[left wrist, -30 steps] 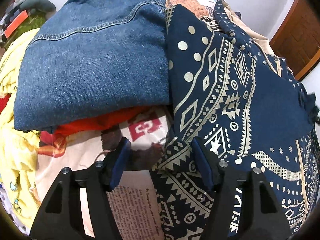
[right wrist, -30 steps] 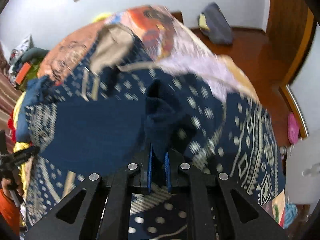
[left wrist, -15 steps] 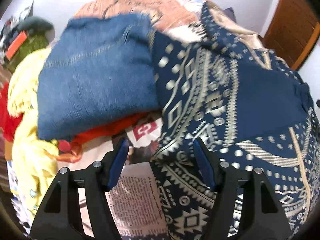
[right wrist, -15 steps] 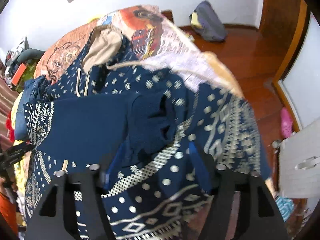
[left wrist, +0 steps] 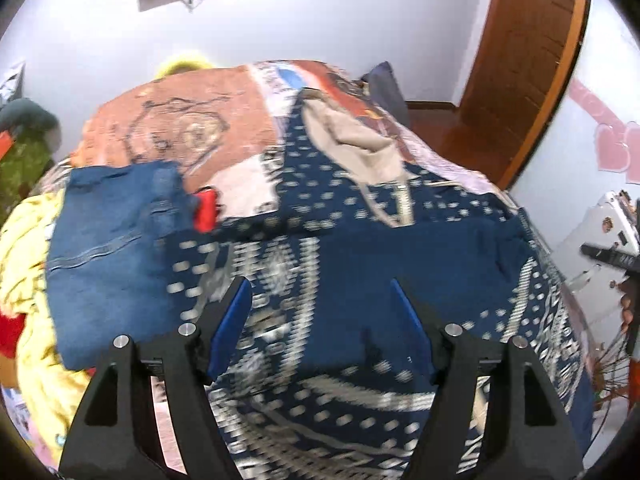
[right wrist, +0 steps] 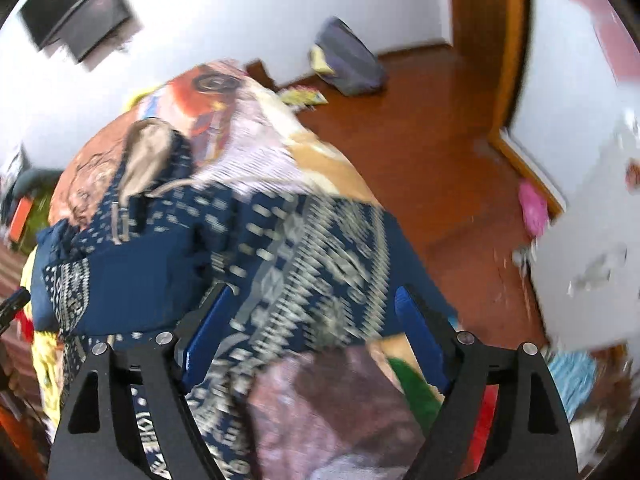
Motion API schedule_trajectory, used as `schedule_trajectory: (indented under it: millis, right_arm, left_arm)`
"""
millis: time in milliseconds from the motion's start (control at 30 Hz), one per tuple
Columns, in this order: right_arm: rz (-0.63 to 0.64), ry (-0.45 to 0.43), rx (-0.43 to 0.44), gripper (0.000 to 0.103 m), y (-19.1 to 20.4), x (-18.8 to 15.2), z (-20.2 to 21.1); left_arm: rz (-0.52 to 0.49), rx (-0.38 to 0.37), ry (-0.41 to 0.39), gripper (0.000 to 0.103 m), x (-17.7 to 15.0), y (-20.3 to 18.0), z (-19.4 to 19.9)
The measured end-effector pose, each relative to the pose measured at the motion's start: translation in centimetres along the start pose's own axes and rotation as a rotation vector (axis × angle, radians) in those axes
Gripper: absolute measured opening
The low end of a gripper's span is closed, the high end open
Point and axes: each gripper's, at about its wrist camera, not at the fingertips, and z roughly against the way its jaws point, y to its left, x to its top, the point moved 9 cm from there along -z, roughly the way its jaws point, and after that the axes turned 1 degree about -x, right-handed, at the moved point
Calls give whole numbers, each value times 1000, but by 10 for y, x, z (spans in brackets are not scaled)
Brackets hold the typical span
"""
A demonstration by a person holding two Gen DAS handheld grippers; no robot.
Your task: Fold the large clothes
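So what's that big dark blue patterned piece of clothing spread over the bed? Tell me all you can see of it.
The navy hooded garment looks like soft knit, printed with cream dots, diamonds and banded patterns. Its beige-lined hood and drawstrings point toward the far wall. It lies spread on the printed bedspread, a plain navy part lying across its middle, with folded jeans at its left edge. Neither gripper holds it.

One patterned navy garment point(left wrist: 400, 248), one folded pair of jeans point(left wrist: 112, 264), perhaps one yellow blanket point(left wrist: 24, 248).

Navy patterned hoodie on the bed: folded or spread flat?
Partly folded. The navy patterned hoodie has one side turned over its plain middle; the beige-lined hood lies open.
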Motion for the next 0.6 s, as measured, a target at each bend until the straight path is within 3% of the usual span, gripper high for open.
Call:
schedule_trajectory:
  millis: [267, 367, 600]
  right_arm:
    - [-300, 138, 148, 80, -58, -28, -52]
    - [-380, 134, 184, 80, -68, -27, -65]
    - [-448, 83, 157, 83, -74, -13, -83]
  left_arm:
    - [-7, -76, 77, 70, -6, -50, -44]
    - [-4, -70, 91, 70, -8, -54, -53]
    - [22, -49, 112, 70, -13, -46, -62]
